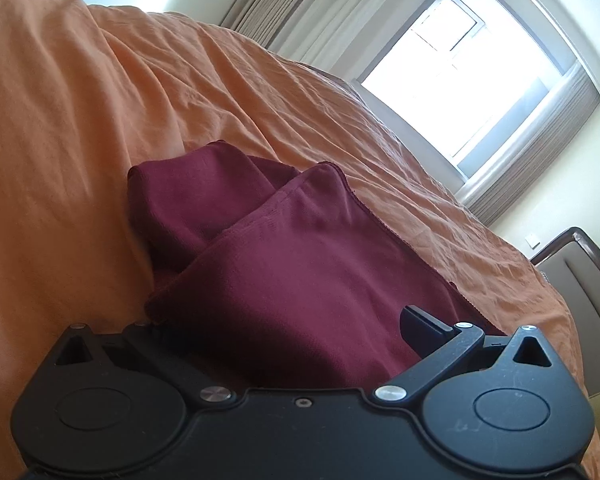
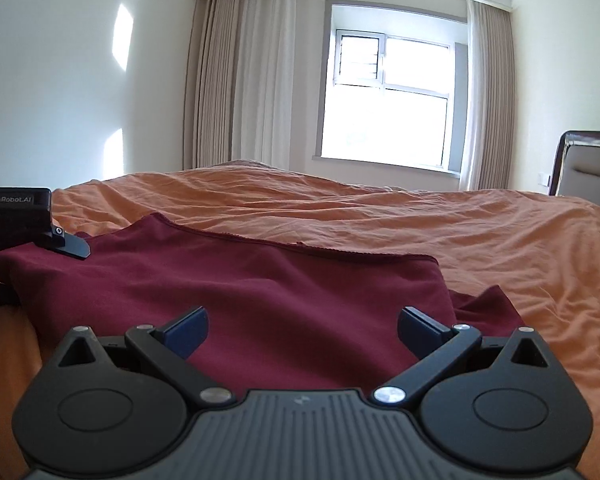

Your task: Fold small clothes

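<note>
A maroon garment [image 2: 284, 300] lies on the orange bedcover [image 2: 460, 240], partly doubled over, with a second layer showing at its right side. Both grippers sit at its near edge, which suits taking hold of that edge and carrying it across for another fold.

The right gripper [image 2: 302, 332] has its jaws spread wide and holds nothing; the cloth lies flat between and beyond the blue pads [image 2: 188, 332], so it looks poised to pinch rather than gripping.

The left gripper [image 1: 280, 344] is harder to read. In its own view one finger [image 1: 424, 326] shows on the right, while the other is buried under a raised fold of cloth — the fabric drapes over the tool's front. From the right view only one finger and part of the left gripper's body [image 2: 16, 220] appear at the frame edge, resting on the garment's left corner. Whether it pinches the cloth I cannot tell.

The garment's near hem is hidden behind both tools, and what kind of garment it is stays unclear — no sleeves or waistband can be made out.
</note>
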Action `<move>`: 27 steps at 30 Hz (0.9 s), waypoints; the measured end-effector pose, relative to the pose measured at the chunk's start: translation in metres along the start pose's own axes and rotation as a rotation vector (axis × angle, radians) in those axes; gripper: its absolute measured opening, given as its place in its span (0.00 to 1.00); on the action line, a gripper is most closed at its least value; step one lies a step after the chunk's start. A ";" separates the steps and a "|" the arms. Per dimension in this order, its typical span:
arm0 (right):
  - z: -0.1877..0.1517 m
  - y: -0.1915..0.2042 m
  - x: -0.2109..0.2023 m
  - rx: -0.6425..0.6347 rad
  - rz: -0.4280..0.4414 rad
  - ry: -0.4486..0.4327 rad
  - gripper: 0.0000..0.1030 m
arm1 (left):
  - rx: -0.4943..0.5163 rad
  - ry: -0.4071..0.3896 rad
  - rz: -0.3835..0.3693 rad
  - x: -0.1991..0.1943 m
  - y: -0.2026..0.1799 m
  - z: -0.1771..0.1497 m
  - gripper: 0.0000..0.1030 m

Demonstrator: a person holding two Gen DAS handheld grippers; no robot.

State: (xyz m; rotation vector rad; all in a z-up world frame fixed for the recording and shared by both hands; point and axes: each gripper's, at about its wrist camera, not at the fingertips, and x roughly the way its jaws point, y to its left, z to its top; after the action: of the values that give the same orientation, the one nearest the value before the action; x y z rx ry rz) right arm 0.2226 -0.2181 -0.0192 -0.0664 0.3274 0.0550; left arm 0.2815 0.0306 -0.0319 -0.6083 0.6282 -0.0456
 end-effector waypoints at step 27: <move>-0.025 0.013 0.035 -0.003 0.027 0.051 1.00 | 0.127 -0.124 0.160 -0.002 -0.019 0.008 0.35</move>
State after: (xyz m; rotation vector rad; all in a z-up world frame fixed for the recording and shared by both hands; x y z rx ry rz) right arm 0.2468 -0.2058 -0.0553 -0.0660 0.3792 0.0809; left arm 0.2871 0.0197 -0.0152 -0.4333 0.5473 0.1011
